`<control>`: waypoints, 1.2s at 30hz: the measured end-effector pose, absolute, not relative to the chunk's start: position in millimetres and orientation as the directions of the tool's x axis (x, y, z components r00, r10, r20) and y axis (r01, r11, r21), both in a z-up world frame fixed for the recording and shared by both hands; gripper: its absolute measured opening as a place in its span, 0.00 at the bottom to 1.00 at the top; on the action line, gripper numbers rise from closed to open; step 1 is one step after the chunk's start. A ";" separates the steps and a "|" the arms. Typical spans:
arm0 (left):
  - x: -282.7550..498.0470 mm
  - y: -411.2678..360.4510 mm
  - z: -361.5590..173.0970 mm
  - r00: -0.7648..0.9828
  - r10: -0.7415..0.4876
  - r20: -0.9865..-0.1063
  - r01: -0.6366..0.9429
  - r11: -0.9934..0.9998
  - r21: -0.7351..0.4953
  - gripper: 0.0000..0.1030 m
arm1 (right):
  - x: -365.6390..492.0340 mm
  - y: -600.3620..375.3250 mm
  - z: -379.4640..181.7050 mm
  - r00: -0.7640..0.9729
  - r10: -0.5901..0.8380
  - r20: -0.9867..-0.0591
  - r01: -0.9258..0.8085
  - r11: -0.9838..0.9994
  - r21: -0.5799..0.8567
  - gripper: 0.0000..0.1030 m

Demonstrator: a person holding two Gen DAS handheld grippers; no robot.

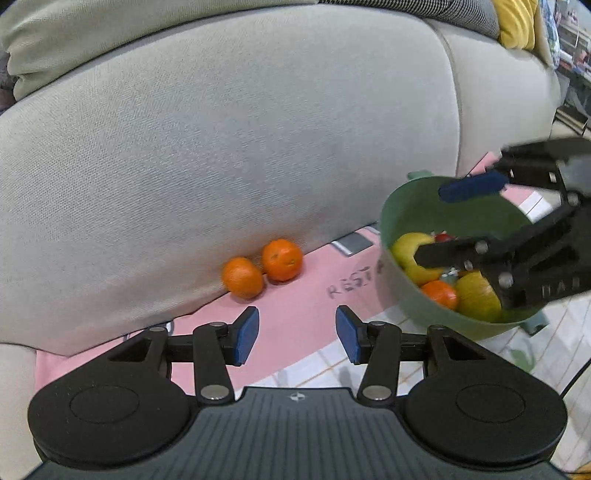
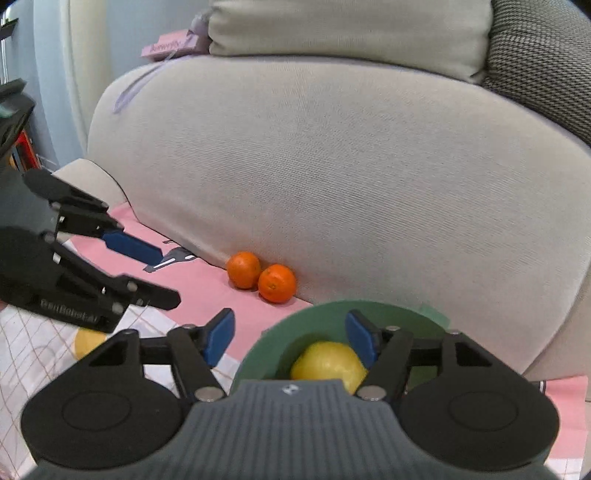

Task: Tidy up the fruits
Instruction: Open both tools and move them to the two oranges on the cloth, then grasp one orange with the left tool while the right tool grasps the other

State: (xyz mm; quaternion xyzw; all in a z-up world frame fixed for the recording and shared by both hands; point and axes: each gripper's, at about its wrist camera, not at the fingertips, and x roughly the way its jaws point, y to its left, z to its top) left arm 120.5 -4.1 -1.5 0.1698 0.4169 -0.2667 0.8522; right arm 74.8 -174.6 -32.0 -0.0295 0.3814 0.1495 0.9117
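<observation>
You faced a pale grey-beige sofa [image 1: 229, 155] whose broad cushion filled most of both views, with a pink cloth [image 1: 295, 295] spread at its foot over a white checked surface [image 2: 33, 343]. A dark mesh cushion [image 2: 543, 62] lay at the upper right, and a yellow cushion [image 1: 517, 22] sat further along.

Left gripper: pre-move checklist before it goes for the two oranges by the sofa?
1. Left gripper empty, blue pads apart: ok.
2. Two oranges, and, in view ahead of it, touching each other against the sofa cushion: ok.
3. Path over the pink mat to them free of objects: ok.
4. Right gripper open, nothing between its pads, over the green bowl, off to the side: ok.
5. Room left in the bowl, already holding a lemon and other fruit: cannot tell.
6. Jaw gap wide enough for one orange: cannot tell.
</observation>
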 end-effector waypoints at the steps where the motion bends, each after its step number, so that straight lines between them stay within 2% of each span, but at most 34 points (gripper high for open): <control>1: 123.3 -3.7 -3.3 0.513 -0.308 -0.801 0.597 0.798 0.076 0.55 | 83.3 -173.7 -32.6 0.651 0.260 -0.713 -0.294 0.953 0.079 0.63; 9: 153.7 0.2 -24.5 0.524 -0.273 -0.807 0.577 0.811 0.100 0.55 | 138.9 -158.9 -47.7 0.555 0.286 -0.781 -0.261 0.951 0.163 0.63; 16: 181.6 7.8 -45.0 0.514 -0.270 -0.814 0.528 0.848 0.052 0.55 | 176.0 -146.2 -76.1 0.460 0.286 -0.841 -0.203 0.955 0.214 0.62; 20: 193.6 10.8 -54.3 0.509 -0.268 -0.818 0.514 0.857 0.039 0.55 | 192.6 -144.1 -92.1 0.408 0.264 -0.874 -0.156 0.963 0.218 0.53; 36: 206.3 22.3 -77.5 0.501 -0.317 -0.805 0.522 0.853 -0.011 0.55 | 220.3 -133.0 -98.0 0.347 0.271 -0.898 -0.092 0.963 0.255 0.51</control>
